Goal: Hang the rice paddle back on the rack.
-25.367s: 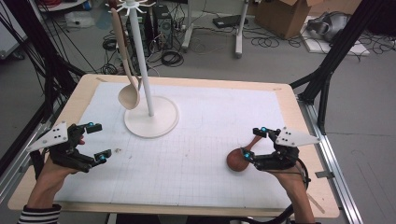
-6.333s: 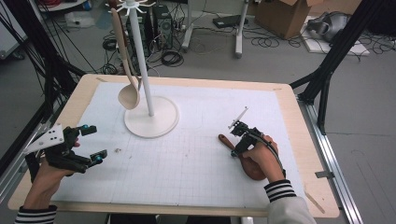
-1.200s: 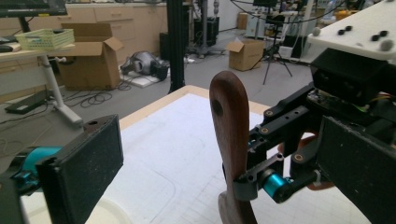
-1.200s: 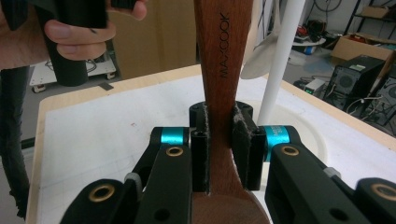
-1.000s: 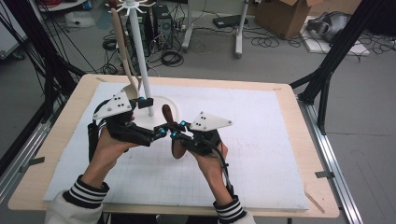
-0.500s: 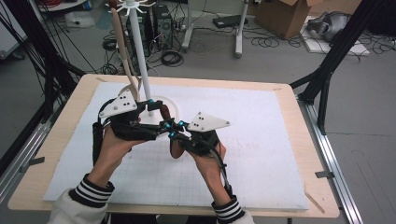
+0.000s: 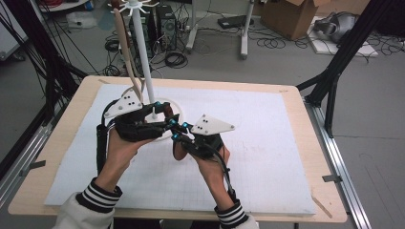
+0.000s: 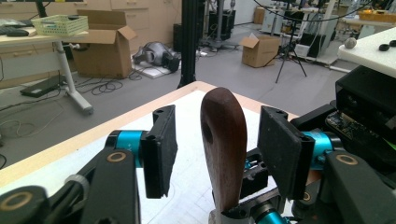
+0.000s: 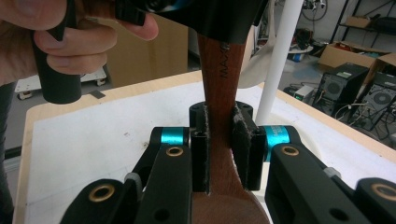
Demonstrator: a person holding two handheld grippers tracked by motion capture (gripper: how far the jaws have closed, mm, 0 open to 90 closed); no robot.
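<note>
Over the white gridded mat (image 7: 267, 143), amid floor cables (image 7: 176, 57), right gripper (image 9: 219, 140) pinches the dark spoon (image 9: 223, 93) while left gripper (image 8: 215, 149), closing, straddles its handle untouched.

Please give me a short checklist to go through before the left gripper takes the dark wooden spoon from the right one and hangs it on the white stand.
1. Right gripper clamps the dark wooden spoon at its handle: ok, both pads press on the wood.
2. Handle end lies between the jaws of the left gripper: ok.
3. Left pads press on the handle: not ok; they have just been closing, but gaps show on both sides.
4. Hanging hole free of the pads: cannot tell; a dark dent shows near the handle tip.
5. White stand within reach: ok, its pole rises just behind the grippers.
6. Free hook at the top: cannot tell; a pale spoon already hangs there.
</note>
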